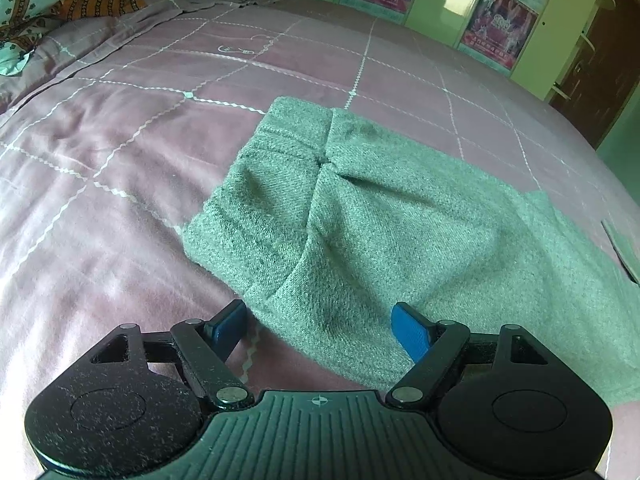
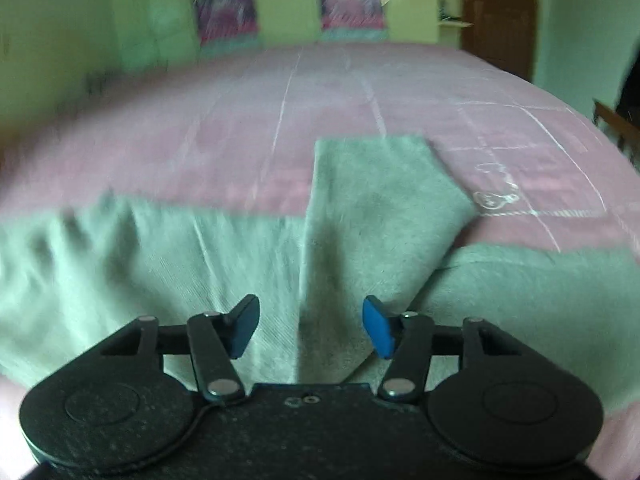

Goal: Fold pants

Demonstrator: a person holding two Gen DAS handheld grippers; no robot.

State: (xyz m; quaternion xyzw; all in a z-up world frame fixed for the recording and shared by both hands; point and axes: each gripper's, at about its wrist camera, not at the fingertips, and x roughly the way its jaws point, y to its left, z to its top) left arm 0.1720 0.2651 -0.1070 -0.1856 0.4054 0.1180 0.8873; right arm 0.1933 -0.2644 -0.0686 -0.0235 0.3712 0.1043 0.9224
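Both the left gripper [image 1: 320,328] and right gripper [image 2: 311,327] were spread, empty; pants [image 1: 360,216] lay between the fingers, so pinching both layers at the edge seemed wise

Left gripper [image 1: 322,330] — jaws spread wide, blue pads apart, nothing between them, poised low at the near edge of the pants [image 1: 380,216]. Right gripper [image 2: 311,326] — jaws likewise parted, empty, low over the pants.
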